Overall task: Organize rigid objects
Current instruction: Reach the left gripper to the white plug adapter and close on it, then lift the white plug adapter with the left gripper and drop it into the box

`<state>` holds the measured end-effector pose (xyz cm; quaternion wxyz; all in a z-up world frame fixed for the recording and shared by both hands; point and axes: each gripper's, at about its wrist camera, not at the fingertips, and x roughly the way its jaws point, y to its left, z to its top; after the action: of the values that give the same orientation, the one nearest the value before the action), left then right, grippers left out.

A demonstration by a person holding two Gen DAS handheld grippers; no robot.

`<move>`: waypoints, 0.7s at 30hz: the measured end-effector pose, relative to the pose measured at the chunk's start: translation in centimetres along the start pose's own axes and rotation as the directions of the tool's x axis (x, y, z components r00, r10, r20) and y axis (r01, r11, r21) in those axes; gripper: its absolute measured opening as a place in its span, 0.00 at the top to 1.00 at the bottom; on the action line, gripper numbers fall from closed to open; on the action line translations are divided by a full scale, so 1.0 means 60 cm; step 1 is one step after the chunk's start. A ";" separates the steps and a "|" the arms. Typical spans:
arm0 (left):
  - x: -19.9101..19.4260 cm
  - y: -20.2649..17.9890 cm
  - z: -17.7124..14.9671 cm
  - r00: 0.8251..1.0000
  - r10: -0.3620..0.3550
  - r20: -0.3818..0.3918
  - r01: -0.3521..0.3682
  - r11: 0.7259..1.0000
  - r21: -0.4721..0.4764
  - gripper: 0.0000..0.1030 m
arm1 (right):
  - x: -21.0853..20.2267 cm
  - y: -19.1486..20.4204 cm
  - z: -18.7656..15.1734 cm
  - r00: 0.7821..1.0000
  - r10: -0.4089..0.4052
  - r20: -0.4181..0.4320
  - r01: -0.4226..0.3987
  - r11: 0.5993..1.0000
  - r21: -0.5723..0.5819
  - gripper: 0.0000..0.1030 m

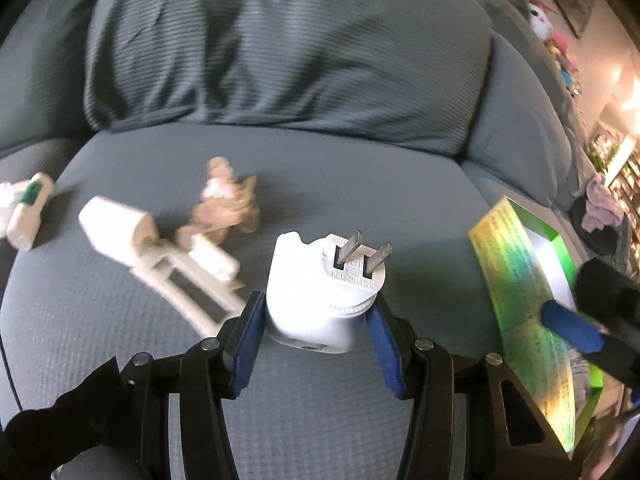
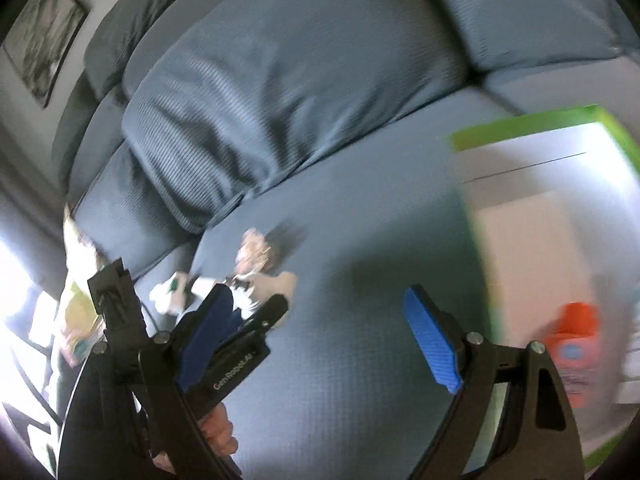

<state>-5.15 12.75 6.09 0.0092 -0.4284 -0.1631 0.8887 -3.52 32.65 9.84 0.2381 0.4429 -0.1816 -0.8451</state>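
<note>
White plastic two-prong plug adapter (image 1: 324, 292) sits clamped between blue pads of left gripper (image 1: 318, 316), prongs up, above grey sofa seat (image 1: 360, 208); green-rimmed open cardboard box (image 1: 554, 236) to its right. Right wrist view: right gripper (image 2: 320, 332) jaws wide apart, nothing between; orange-capped bottle (image 2: 572, 344) inside box.

My left gripper (image 1: 316, 316) holds the plug (image 1: 320, 292) above the sofa seat (image 1: 360, 208), prongs pointing away from me. Left of it on the seat lie a charger (image 1: 116, 232), a figurine (image 1: 224, 204) behind that, and a tube (image 1: 30, 208) farthest left. The box (image 1: 520, 280) sits to the right, a bottle (image 2: 574, 344) in it.
</note>
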 end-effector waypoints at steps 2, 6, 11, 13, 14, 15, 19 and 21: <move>-0.001 0.015 -0.002 1.000 -0.004 -0.013 0.004 1.000 -0.015 0.50 | 0.034 0.019 -0.005 0.999 0.015 -0.048 -0.015 1.000 -0.005 0.15; 0.000 0.033 -0.006 0.999 -0.040 -0.014 0.040 0.999 -0.023 0.50 | 0.092 0.036 -0.010 0.990 0.030 -0.138 -0.029 1.000 0.012 0.15; -0.002 0.043 -0.008 0.995 -0.091 -0.025 0.091 0.996 -0.023 0.50 | 0.155 0.037 -0.018 0.971 0.064 -0.228 -0.045 0.995 0.089 0.15; -0.003 0.047 -0.009 0.994 -0.105 -0.027 0.105 0.994 -0.019 0.50 | 0.168 0.039 -0.018 0.968 0.086 -0.234 -0.061 0.992 0.111 0.15; -0.003 0.047 -0.010 0.993 -0.111 -0.028 0.111 0.994 -0.019 0.50 | 0.174 0.041 -0.018 0.968 0.089 -0.233 -0.063 0.991 0.120 0.15; -0.004 0.049 -0.009 0.993 -0.118 -0.029 0.117 0.993 -0.019 0.50 | 0.178 0.042 -0.017 0.968 0.089 -0.234 -0.061 0.990 0.124 0.15; -0.004 0.052 -0.009 0.989 -0.140 -0.040 0.139 0.990 -0.014 0.50 | 0.192 0.047 -0.017 0.967 0.081 -0.240 -0.052 0.991 0.126 0.23; -0.002 0.052 -0.011 0.989 -0.144 -0.045 0.144 0.990 -0.014 0.50 | 0.198 0.048 -0.015 0.969 0.083 -0.235 -0.053 0.990 0.131 0.27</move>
<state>-4.19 9.93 4.89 0.0748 -0.4356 -0.1980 0.8749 -7.93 23.48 2.98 0.2593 0.5489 -0.2187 -0.7640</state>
